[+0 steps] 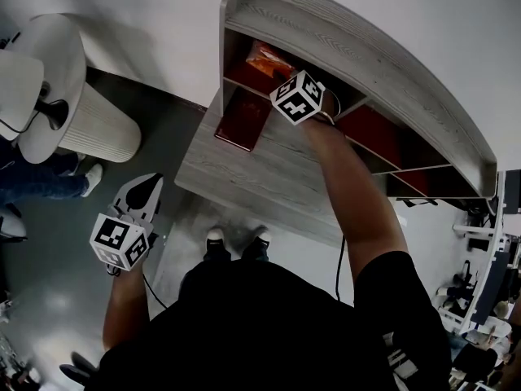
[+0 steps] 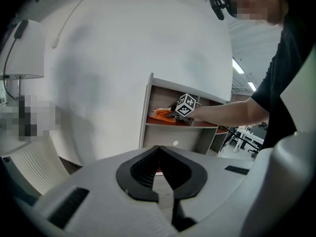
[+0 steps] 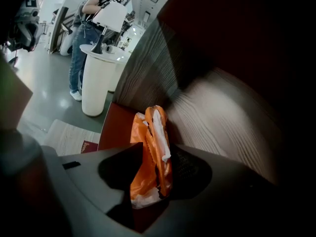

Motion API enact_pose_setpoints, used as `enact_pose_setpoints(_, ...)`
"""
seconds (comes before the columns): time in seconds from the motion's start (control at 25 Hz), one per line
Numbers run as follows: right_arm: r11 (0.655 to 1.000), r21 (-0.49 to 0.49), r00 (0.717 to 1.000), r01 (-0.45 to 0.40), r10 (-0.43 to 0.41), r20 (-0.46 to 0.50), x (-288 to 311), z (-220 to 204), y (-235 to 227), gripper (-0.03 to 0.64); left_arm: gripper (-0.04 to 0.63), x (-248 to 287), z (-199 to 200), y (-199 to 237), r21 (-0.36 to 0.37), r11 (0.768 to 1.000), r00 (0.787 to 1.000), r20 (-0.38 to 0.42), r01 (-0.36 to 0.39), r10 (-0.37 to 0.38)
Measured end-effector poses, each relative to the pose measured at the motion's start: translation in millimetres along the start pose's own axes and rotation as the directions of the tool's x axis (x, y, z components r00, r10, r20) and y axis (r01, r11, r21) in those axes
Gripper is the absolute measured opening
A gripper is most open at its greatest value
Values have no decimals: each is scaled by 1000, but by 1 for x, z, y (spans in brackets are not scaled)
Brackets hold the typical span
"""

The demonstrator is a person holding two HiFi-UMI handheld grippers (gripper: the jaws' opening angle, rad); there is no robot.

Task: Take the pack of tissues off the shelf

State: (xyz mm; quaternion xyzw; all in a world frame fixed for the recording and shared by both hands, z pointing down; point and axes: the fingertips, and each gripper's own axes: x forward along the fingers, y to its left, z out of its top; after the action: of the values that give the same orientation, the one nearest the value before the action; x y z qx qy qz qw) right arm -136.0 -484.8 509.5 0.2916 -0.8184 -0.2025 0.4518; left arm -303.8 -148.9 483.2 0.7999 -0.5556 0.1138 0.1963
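The pack of tissues (image 3: 150, 147), orange with white showing at its seam, is clamped between the jaws of the right gripper (image 3: 156, 171) inside the upper left compartment of the shelf (image 1: 366, 55). The pack is held on edge, its lower end close to the compartment's red floor (whether it touches there cannot be told), and a grey wood-grain wall is seen just behind it. From the head view, the right arm is stretched forward into the shelf, with the marker cube (image 1: 298, 96) at the opening. The left gripper (image 2: 159, 154) is held low and well apart from the shelf, its jaws brought together at the tips with nothing between them. A red book (image 1: 242, 120) is seen on the desk (image 1: 269, 177) below the shelf, and a white pedestal (image 1: 98, 125) with a lamp (image 3: 108, 18) is seen to the left.
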Motion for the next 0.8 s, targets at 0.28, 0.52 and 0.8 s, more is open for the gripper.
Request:
enact_pose_setpoints(0.28,1000,-13,1000,19,-19,8,-5,0,-4,66,18,-2,-5,-5,-8,1000,1000,-23,17,-17)
enact_pose_setpoints(0.52,1000,-13,1000,26,-26,10,-12,0,-2,43,18,-3,-5,-10,13,1000,999,-30,24,-23)
enact_pose_setpoints(0.8,1000,-15,1000,25,-25,0,-19,-5,-1,35,18,-8,-3,-12,23,999,999,-25,24,-23)
